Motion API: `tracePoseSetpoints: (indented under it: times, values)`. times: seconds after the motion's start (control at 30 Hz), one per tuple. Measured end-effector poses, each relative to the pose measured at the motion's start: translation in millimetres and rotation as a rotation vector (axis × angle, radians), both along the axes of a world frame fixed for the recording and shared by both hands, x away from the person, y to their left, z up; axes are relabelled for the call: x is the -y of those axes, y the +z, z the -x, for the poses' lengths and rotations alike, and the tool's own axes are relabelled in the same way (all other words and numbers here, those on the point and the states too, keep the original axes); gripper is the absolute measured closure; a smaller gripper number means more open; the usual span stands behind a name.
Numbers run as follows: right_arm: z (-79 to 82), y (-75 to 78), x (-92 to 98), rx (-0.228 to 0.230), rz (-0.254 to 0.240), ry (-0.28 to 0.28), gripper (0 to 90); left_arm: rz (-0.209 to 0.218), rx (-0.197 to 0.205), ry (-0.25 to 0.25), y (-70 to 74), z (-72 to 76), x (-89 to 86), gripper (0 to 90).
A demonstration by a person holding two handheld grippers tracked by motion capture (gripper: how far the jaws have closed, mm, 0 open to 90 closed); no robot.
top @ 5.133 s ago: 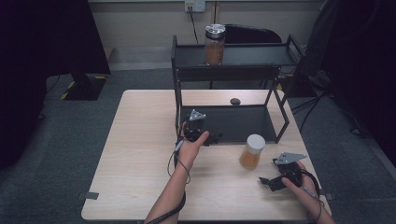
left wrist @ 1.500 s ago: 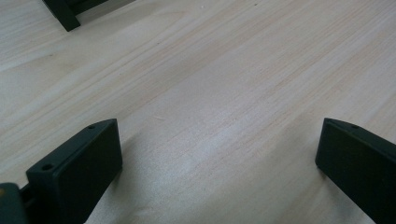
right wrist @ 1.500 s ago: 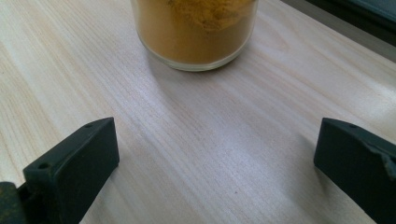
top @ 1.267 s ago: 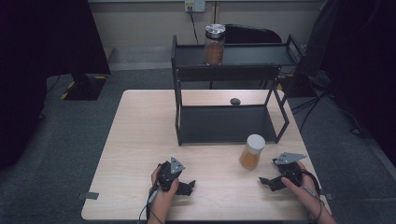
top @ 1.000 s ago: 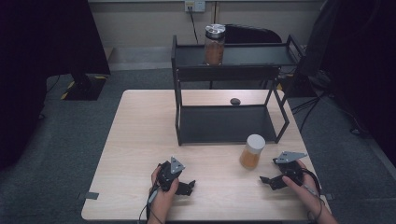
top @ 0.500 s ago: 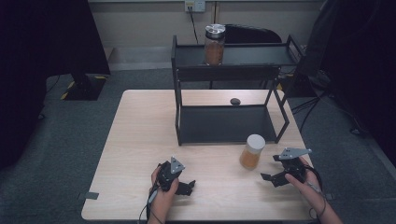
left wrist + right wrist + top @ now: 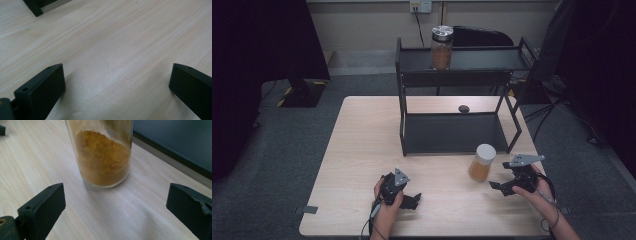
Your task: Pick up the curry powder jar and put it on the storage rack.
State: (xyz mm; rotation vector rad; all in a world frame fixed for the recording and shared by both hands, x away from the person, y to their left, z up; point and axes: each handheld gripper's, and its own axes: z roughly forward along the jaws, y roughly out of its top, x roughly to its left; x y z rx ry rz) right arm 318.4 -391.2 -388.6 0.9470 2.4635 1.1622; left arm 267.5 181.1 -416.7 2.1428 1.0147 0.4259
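Both tongs are held low with jaws spread wide: the left tongs (image 7: 410,199) point rightward, the right tongs (image 7: 501,187) point leftward.

Overhead table (image 7: 362,150) view, two close gripper views

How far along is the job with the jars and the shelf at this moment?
One jar already stands on the shelf's top tier. In hand: the right gripper, jaws open, points at the powder jar standing on the table, not yet around it. Left: grasping and shelving it. The left gripper rests open nearby.
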Motion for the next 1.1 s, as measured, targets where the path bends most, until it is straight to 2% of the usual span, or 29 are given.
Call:
tracePoseSetpoints:
  times: [0.6, 1.1]
  values:
    - [-9.7, 12.6, -10.9, 0.026, -0.016, 0.013, 1.7, 0.000, 0.000, 0.000, 0.0, 0.0, 0.0, 0.1]
    - [-19.5, 17.1, -17.1, 0.032, -0.077, 0.009, 1.6, 0.000, 0.000, 0.000, 0.0, 0.0, 0.0, 0.1]
